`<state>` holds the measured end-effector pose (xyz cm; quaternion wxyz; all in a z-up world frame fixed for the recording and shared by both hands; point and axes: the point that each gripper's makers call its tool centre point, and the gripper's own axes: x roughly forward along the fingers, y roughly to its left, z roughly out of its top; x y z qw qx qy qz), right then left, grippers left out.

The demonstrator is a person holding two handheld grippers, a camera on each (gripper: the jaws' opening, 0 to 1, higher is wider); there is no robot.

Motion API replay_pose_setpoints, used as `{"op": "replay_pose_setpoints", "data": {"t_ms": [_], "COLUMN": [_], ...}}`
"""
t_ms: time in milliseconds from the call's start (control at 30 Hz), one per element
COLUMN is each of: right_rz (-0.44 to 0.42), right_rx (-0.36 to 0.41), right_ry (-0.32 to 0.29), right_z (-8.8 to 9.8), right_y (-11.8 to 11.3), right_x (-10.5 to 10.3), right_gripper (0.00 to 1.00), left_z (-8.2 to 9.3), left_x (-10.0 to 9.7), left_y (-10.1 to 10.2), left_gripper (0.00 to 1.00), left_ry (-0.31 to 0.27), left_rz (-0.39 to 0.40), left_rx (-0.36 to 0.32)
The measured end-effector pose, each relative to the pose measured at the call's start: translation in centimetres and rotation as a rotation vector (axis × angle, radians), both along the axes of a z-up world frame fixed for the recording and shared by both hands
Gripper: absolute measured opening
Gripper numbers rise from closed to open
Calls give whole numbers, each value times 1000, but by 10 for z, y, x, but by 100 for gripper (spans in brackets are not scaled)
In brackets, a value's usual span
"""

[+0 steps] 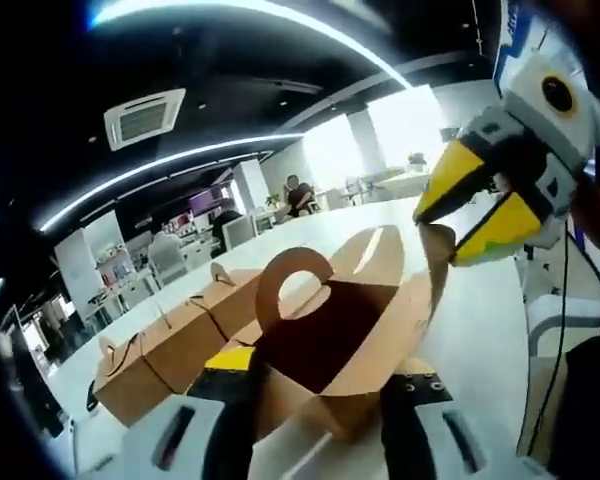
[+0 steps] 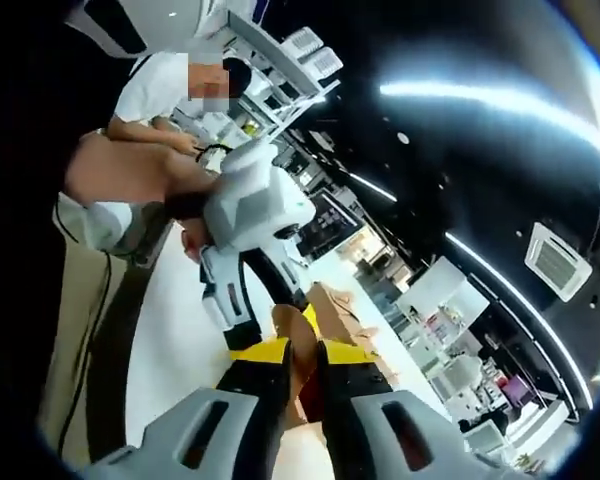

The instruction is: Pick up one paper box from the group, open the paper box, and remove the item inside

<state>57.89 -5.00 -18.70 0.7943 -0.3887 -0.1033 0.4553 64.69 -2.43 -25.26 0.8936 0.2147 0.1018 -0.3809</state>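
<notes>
Cardboard paper box (image 1: 330, 350), clamped in the left gripper (image 1: 320, 400) above the table (image 1: 480, 330), was mid-opening, the right gripper (image 1: 465, 215) pinching its flap (image 1: 438, 260); next, lift the flap clear.

A long white surface (image 1: 480, 330) is stretching away toward bright windows. Two closed brown paper boxes (image 1: 175, 345) with loop handles are sitting directly on it in a row, touching each other, toward its left side in the left gripper view.
</notes>
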Motion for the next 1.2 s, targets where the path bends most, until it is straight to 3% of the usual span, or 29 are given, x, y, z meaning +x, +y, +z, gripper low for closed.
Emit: {"op": "replay_pose_setpoints", "data": {"t_ms": [233, 300, 500, 800, 933, 1033, 1133, 1167, 1200], "right_rz": [4, 10, 14, 14, 2, -15, -34, -37, -40], "right_rx": [-3, -11, -41, -93, -141, -215, -270, -273, -276], "right_ry": [26, 32, 46, 69, 53, -6, -77, -78, -81], "right_z": [-4, -8, -19, -39, -51, -54, -54, -71, -76], "right_y": [-1, -1, -1, 0, 0, -4, -6, -4, -4], "right_x": [-3, -5, -8, -11, -11, -8, -5, -6, -5], "right_gripper": [12, 12, 12, 12, 12, 5, 5, 5, 5], "left_z": [-5, -6, -1, -2, 2, 4, 2, 2, 2], "left_x": [-11, -14, -15, -25, -25, -24, -23, -22, -22], "left_y": [-3, -3, 2, 6, 8, 8, 7, 7, 6], "left_gripper": [63, 65, 66, 75, 73, 68, 67, 67, 66], "left_ry": [41, 63, 120, 180, 222, 233, 211, 205, 201], "left_rz": [-153, -214, -299, -463, -496, -490, -471, -459, -447], "left_rx": [79, 75, 31, 64, 35, 4, 11, 11, 9]}}
